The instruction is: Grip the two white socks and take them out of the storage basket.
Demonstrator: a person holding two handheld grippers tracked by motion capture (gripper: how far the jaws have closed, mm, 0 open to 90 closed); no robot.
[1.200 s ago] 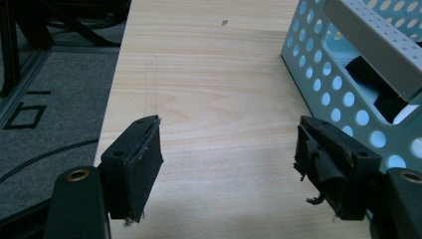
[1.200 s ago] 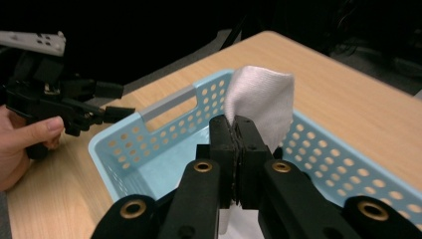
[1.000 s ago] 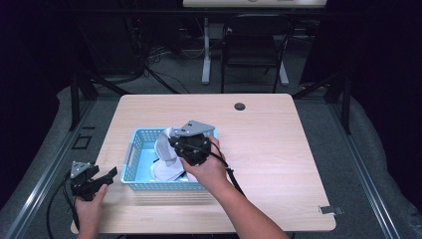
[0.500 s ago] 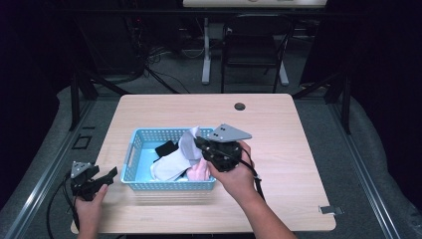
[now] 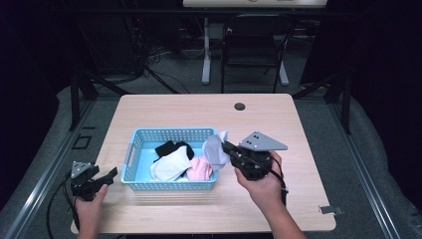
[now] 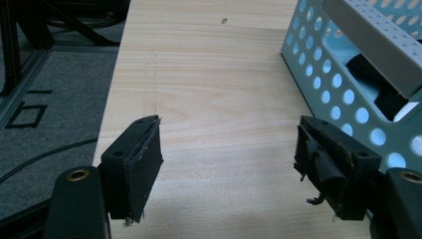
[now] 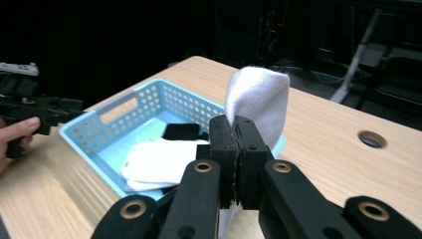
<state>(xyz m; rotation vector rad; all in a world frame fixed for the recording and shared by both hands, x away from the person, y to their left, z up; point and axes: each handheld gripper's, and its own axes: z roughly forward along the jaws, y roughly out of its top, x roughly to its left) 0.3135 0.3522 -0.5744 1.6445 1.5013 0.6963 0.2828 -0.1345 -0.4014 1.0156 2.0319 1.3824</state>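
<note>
1. White cotton is what I notice first — a white sock (image 5: 215, 148) hangs pinched in the right gripper (image 5: 230, 149), whose jaws are pressed together on a fold of it. It sits just over the basket's (image 5: 169, 133) three-o'clock rim, partly above the bare table (image 5: 199, 109).

2. In the right gripper view the bite on the white sock (image 7: 256, 99) looks small: a thin bit of cloth between the jaws of the right gripper (image 7: 234, 149), the bulk flopping above and some hanging below. My guess is that a quick swing could tug it free, and it would drop across the rim or back inside.

3. Still in the basket are another white sock (image 5: 170, 167), a pink one (image 5: 201, 168) and a black one (image 5: 171, 148), the pink one close under the lifted one. If the hanging end is dragging on them — I cannot tell whether it touches — a neighbour could get hauled out with it.

4. The basket looks light and nothing pins it. A sock snagging on the rim might slide or tip it toward three o'clock.

5. The left gripper (image 5: 102, 178) waits at the basket's eight o'clock, over the table's near left corner, jaws spread wide and holding nothing. In the left gripper view the basket (image 6: 343, 64) wall is just beside one jaw; a careless nudge there could shove it.
</note>
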